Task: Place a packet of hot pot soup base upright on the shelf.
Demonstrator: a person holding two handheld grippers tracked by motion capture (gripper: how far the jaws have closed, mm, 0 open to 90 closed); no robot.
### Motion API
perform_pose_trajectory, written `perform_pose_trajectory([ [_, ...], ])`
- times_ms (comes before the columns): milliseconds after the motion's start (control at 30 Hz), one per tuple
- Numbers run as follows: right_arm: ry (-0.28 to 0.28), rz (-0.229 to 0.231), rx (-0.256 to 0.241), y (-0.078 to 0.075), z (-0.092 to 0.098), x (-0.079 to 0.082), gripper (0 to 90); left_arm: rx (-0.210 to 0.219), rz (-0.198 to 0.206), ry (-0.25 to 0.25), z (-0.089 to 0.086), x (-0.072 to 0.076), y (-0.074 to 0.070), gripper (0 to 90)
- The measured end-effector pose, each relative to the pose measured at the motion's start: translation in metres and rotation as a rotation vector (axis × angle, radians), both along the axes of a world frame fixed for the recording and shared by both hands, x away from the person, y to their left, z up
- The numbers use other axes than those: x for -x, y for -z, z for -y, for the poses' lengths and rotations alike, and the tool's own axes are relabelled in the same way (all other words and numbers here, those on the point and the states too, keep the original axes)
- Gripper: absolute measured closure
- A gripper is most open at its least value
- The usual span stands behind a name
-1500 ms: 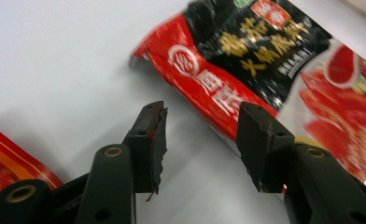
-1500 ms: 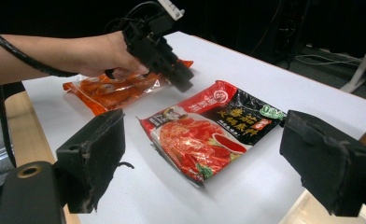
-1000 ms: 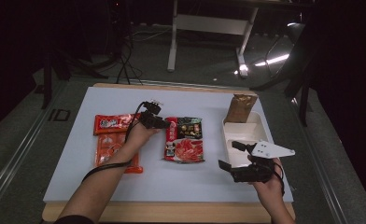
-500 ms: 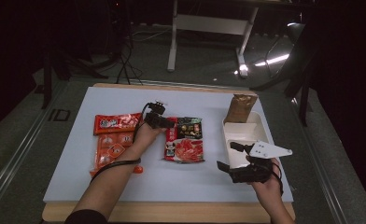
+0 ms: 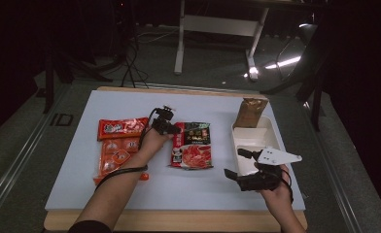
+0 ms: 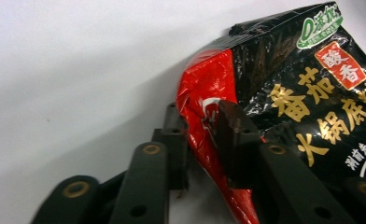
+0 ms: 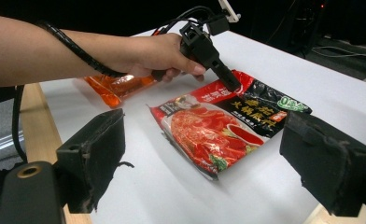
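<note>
A red and black sauce packet [image 5: 192, 145] lies flat in the middle of the white table top [image 5: 130, 102]. My left gripper [image 5: 171, 127] is at its far left corner. In the left gripper view the jaws pinch the packet's [image 6: 284, 84] red edge, and my left gripper [image 6: 202, 126] is shut on it. The right gripper view shows that same gripper [image 7: 230, 84] pressing on the packet's [image 7: 223, 126] corner. My right gripper [image 5: 234, 162] hovers low at the near right, with its jaws wide apart and nothing between them [image 7: 204, 140].
Two orange-red packets [image 5: 123, 127] [image 5: 114, 154] lie left of the sauce packet, partly under the left forearm. A white tray [image 5: 271, 133] sits at the right, with a brown bag [image 5: 251, 111] standing behind it. The wooden table edge [image 5: 179, 221] runs along the front.
The left hand has shifted slightly right onto the packet's corner. The right gripper has stayed almost in place near the tray.
</note>
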State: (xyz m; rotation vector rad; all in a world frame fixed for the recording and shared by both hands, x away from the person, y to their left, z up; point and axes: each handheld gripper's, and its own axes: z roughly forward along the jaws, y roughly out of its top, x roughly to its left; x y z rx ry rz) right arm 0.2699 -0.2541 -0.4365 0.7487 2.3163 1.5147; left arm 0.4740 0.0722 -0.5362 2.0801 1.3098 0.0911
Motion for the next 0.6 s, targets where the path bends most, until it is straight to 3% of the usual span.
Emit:
perform_pose_trajectory([
  [67,-0.001,-0.001,0.000,0.000,0.000,0.000,14.2,0.015,-0.012,-0.008,-0.001,-0.001,-0.001,80.1],
  [233,0.008,0.005,-0.003,0.000,0.001,-0.001,14.2,0.024,0.007,-0.020,0.003,0.002,-0.005,85.0],
  [433,0.046,0.021,-0.029,-0.006,0.007,-0.001,15.0,0.054,0.055,-0.020,0.003,0.008,-0.015,87.0],
  [600,0.062,0.046,0.004,-0.007,0.006,0.001,15.1,0.097,0.114,-0.014,0.002,0.017,-0.027,87.4],
])
